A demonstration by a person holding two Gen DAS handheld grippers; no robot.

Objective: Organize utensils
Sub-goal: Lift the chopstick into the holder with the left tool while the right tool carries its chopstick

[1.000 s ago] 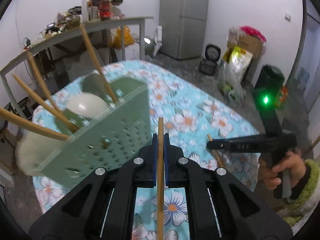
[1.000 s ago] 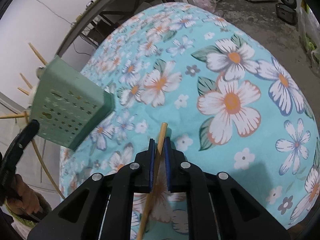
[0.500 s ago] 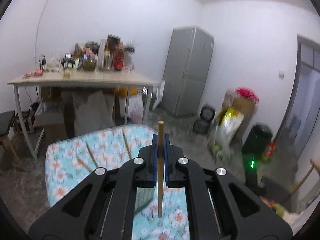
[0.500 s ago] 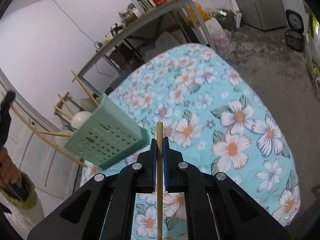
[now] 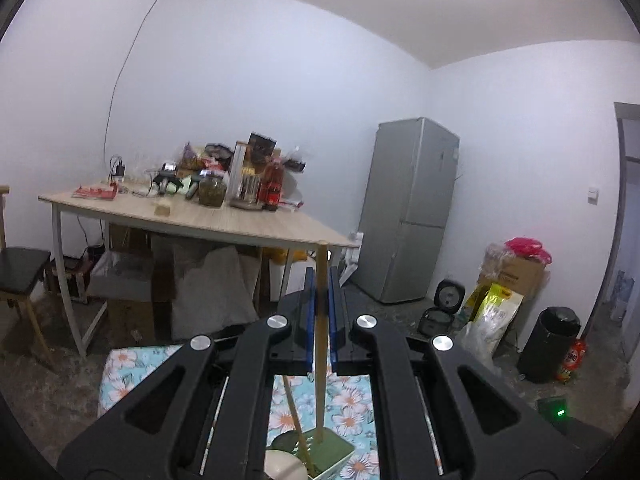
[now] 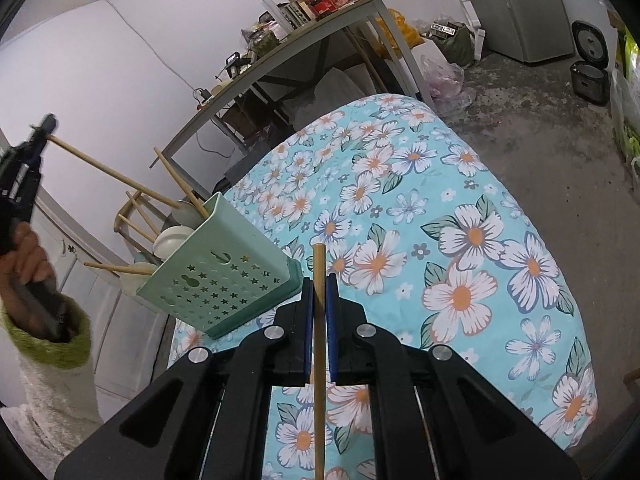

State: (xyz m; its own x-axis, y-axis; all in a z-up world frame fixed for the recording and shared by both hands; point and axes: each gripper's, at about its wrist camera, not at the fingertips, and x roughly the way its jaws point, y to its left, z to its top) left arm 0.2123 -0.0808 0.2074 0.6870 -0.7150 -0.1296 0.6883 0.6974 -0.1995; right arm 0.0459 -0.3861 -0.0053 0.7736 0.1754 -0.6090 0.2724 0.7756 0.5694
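Left wrist view: the left gripper (image 5: 320, 312) was clamped on a thin wooden chopstick (image 5: 320, 360) held near upright, its lower end dipping into the pale green perforated plastic utensil caddy (image 5: 334, 450) at the bottom edge. Another chopstick and a white spoon bowl (image 5: 284, 466) already sat inside. Best move here, I'd judge: keep the stick vertical, lower it until the tip is well inside, then release, so it doesn't tip out over the rim.

Right wrist view: the right gripper (image 6: 319, 312) was closed on a second wooden chopstick (image 6: 319, 380), held over the floral turquoise cloth on the desk (image 6: 460, 240), just beside the caddy (image 6: 224, 276). The caddy stood upright near the desk's left edge, with several sticks leaning out of it. The left hand (image 6: 24, 248) was visible at far left. The right should probably wait for the left to clear, then approach from above the open top, avoiding the leaning sticks.
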